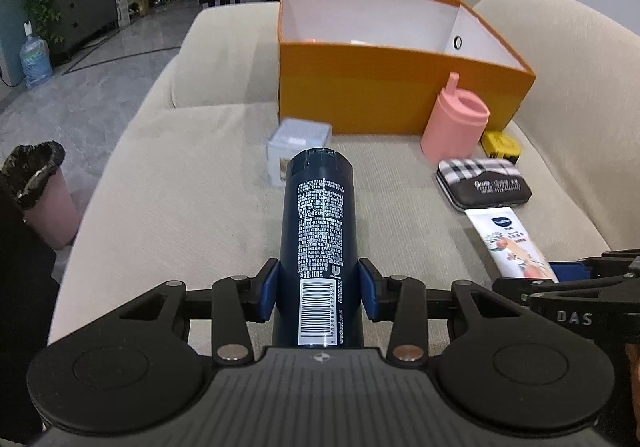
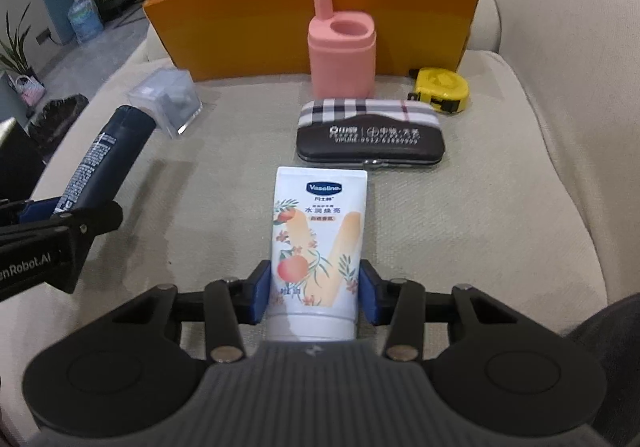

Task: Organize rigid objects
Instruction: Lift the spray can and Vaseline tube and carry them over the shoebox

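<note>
On a beige sofa cushion [image 2: 224, 183], rigid items laid out before an open orange box [image 1: 360, 87].

Left tongs [image 1: 319, 289]: clamped on a dark blue bottle [image 1: 318, 231], blue pads pressed to both its sides, barcode end nearest the camera, cap end pointing toward the box. Seen from the right wrist view as raised off the cushion, tilted up and away.

Right tongs [image 2: 314, 295]: blue pads against both edges of a white Vaseline tube [image 2: 318, 243]; clamped on it near the cap end, crimped end pointing forward at the plaid-and-black case [image 2: 370, 133]. Whether the tube rests on the cushion or hangs just above it: cannot tell.

Beyond the case: pink cup with a spout [image 2: 342, 55], upright, just in front of the box's near wall. Beside it, toward the sofa arm: yellow tape measure [image 2: 440, 89]. Off to the other side, near the box corner: clear plastic cube [image 2: 168, 101], just past the bottle's cap.

Box interior white, nothing clearly visible inside.
</note>
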### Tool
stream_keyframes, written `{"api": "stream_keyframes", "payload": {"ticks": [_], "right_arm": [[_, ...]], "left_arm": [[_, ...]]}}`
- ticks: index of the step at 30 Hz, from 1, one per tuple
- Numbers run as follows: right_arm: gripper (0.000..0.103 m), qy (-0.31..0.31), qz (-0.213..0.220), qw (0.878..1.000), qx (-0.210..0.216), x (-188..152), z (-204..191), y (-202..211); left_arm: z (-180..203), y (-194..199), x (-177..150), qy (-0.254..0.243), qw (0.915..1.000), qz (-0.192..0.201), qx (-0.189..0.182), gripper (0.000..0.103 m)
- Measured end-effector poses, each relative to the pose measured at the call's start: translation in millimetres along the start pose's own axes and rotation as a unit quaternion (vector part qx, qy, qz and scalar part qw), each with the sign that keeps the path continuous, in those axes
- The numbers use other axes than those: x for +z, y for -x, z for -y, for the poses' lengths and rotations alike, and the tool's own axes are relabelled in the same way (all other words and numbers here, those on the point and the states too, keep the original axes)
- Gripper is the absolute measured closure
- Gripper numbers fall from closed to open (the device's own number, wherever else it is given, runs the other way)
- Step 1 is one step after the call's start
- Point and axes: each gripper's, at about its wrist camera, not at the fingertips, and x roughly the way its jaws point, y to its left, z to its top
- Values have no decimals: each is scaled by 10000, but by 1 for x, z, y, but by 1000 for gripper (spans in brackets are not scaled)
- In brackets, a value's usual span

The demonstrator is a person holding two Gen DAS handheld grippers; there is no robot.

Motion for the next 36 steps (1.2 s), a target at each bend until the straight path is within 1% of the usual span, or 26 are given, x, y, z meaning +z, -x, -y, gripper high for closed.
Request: {"api": "stream_keyframes", "payload": {"ticks": [5,17,24,36], "right_arm": [[58,-56,180,9998,65,4,2,22],[58,-107,615,9980,75,18,8,62],[58,-65,835,9965,81,36,6,75],[58,89,1218,9925,85,86,0,82]], "left_arm": [[0,10,5,75,9999,103,-112,56],[5,26,19,-146,9994,255,-192,56],[9,28,45,-345,9984,404,-186,56],[16,11,99,-609,9960,618,-229,56]]}}
